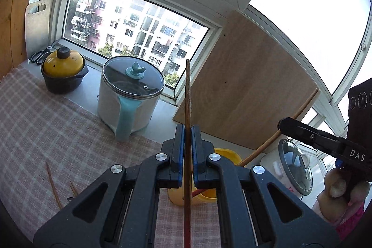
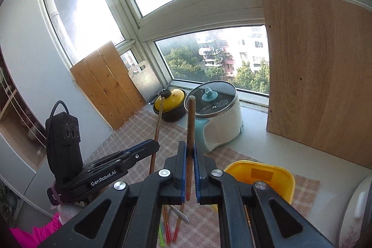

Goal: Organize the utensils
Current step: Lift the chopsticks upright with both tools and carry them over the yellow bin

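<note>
Nearest the lens in the left wrist view, we see the left gripper with its blue pads closed on a dark wooden chopstick; the stick runs lengthwise between the jaws, its far end rising past the fingertips and its near end dropping out of the bottom of the picture. We read the same arrangement in the right wrist view: the right gripper is clamped on a second wooden chopstick, which stands almost upright in front of the white pot. Neither claw shows any gap beyond the thickness of its stick.

We take the yellow utensil holder to be the destination. It sits on the checked cloth just below and beyond both sets of fingertips, slightly to the right of each gripper's line. From the left wrist we see its rim partly hidden behind the jaws, with a red-tipped stick already inside. The right gripper appears the nearer of the two, since the holder's open mouth lies directly beside its right finger. We judge that each stick's long axis must tip end-down over that mouth before release.

More loose utensils lie on the cloth under the right gripper, and thin loose sticks lie left of the left gripper.
</note>
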### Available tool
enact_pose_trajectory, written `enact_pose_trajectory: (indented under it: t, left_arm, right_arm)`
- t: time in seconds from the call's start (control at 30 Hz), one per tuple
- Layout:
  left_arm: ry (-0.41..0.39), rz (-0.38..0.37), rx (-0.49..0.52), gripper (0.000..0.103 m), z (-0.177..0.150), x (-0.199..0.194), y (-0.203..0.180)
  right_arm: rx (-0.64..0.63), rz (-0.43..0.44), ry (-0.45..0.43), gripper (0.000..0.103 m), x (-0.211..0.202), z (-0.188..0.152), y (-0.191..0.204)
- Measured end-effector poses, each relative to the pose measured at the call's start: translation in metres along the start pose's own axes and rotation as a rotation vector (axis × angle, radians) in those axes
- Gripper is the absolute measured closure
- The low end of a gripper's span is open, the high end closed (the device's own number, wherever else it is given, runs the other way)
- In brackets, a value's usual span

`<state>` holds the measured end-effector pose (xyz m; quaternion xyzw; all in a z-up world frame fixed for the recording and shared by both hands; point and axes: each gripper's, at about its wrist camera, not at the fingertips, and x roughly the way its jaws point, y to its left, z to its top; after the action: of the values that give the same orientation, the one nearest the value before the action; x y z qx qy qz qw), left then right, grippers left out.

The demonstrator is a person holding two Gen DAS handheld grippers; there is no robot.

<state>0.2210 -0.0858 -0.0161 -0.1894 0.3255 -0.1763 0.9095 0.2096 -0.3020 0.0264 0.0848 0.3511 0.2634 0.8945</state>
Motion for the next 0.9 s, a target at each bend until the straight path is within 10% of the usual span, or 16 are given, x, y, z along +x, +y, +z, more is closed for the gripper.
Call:
enact_pose_trajectory:
  t: [0.9]
  left_arm:
    - [0.002, 0.073, 0.057, 0.099, -0.002, 0.124, -0.041]
  right_arm:
    - [0.057, -0.11, 0.105, 0.1, 0.012, -0.015, -0.107]
